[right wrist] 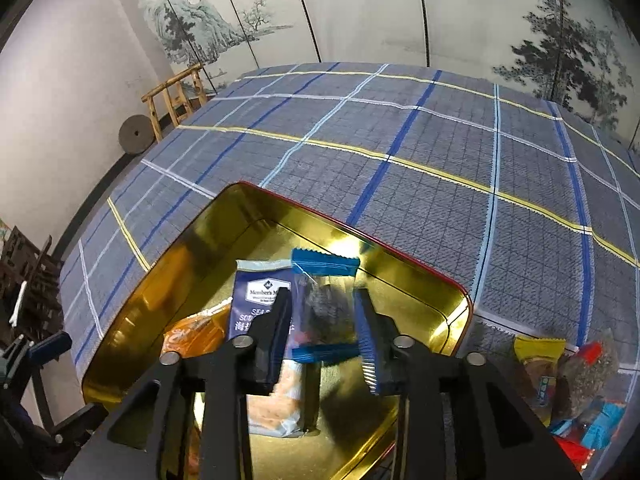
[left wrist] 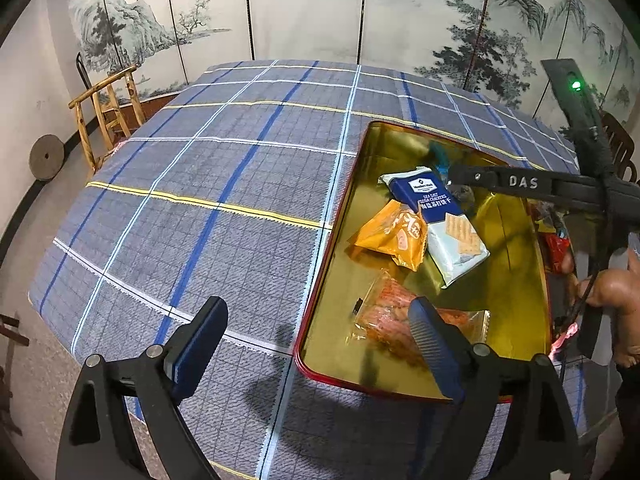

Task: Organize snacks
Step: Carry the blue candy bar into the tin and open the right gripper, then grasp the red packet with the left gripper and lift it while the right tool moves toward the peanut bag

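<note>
- Right gripper (right wrist: 322, 330) hangs over the gold tin (right wrist: 460, 300), its claw pinching a blue-edged clear snack packet (right wrist: 323, 304) between both pads, packet upright above the tin's floor.
- Already lying in the tin: the navy cracker pack (left wrist: 436, 220), an orange packet (left wrist: 390, 236) at its 8 o'clock, and a clear orange-red wrapper (left wrist: 384, 320) nearer the left gripper.
- Left gripper (left wrist: 320, 344) is spread wide and holding nothing, straddling the tin's left rim, one finger over the plaid cloth (left wrist: 200, 184), the other over the tin.
- More snacks wait in a loose pile (right wrist: 568, 384) on the cloth at the tin's 3 o'clock in the right view.
- Risk, as I judge it: the slick wrapper is gripped across its middle, so it could slide out early or land propped on the cracker pack.
- The left finger hovering inside the rim could snag the tin and shift it.
</note>
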Demonstrator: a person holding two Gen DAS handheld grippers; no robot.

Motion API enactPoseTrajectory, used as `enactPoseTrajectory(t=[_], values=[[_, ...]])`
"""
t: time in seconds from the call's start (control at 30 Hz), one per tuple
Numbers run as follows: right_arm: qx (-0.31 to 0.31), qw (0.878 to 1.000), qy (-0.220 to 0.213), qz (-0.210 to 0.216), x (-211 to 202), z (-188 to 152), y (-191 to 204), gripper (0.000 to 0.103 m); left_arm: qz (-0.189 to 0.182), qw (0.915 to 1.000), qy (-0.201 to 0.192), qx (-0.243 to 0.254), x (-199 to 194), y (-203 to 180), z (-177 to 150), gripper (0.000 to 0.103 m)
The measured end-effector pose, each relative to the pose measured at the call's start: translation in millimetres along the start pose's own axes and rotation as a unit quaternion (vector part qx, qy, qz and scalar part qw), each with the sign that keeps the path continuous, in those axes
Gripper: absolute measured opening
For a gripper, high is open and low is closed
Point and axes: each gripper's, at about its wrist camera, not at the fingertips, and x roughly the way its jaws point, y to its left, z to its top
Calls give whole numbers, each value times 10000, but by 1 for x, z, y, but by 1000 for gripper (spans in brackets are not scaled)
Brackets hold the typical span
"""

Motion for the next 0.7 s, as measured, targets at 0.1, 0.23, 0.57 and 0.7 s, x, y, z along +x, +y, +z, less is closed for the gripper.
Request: enactPoseTrajectory(t=[0.1, 0.23, 0.57, 0.7], values=[[59, 9999, -136, 59, -8, 2, 0, 38, 18, 10000, 3, 1, -1, 1, -1, 89], [221, 9988, -419, 154, -30, 1, -3, 38, 53, 10000, -35, 41, -5, 0, -1, 89], [1217, 9771, -1730, -227, -173, -84, -67, 46, -151, 9984, -287, 455, -34, -19, 4, 89], [1829, 9618, -1802, -951, -222, -149, -128, 46, -566, 9929, -387, 975, -53, -55, 6, 89]])
